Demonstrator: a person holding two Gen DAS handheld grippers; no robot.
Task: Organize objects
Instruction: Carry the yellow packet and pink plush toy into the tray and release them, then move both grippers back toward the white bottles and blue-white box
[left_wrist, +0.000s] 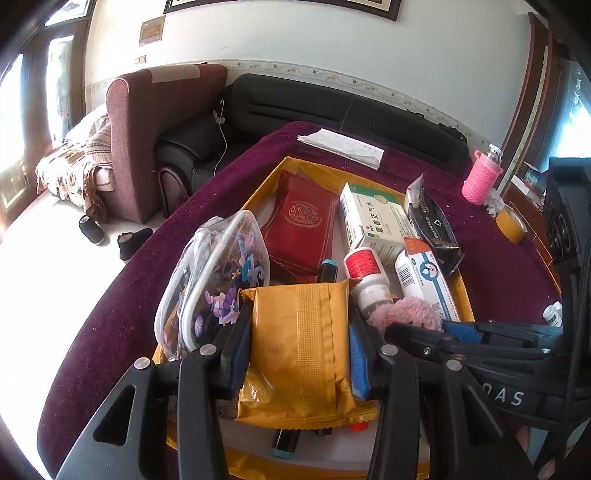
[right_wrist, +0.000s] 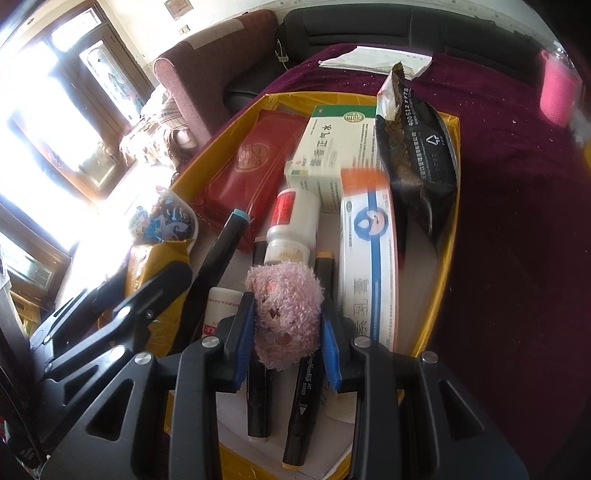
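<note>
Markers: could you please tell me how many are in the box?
3: the teal-capped marker leans at left; two markers lie under the puff. More may be hidden.

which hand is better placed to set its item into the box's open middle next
Right, probably. The right gripper holds the pink fluffy item over the markers mid-box, while the left gripper holds the gold packet at the box's near left edge.

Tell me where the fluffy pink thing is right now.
The fluffy pink thing is clamped between the right gripper fingers, over the black markers inside the yellow box, just below the white bottle in the right wrist view.
</note>
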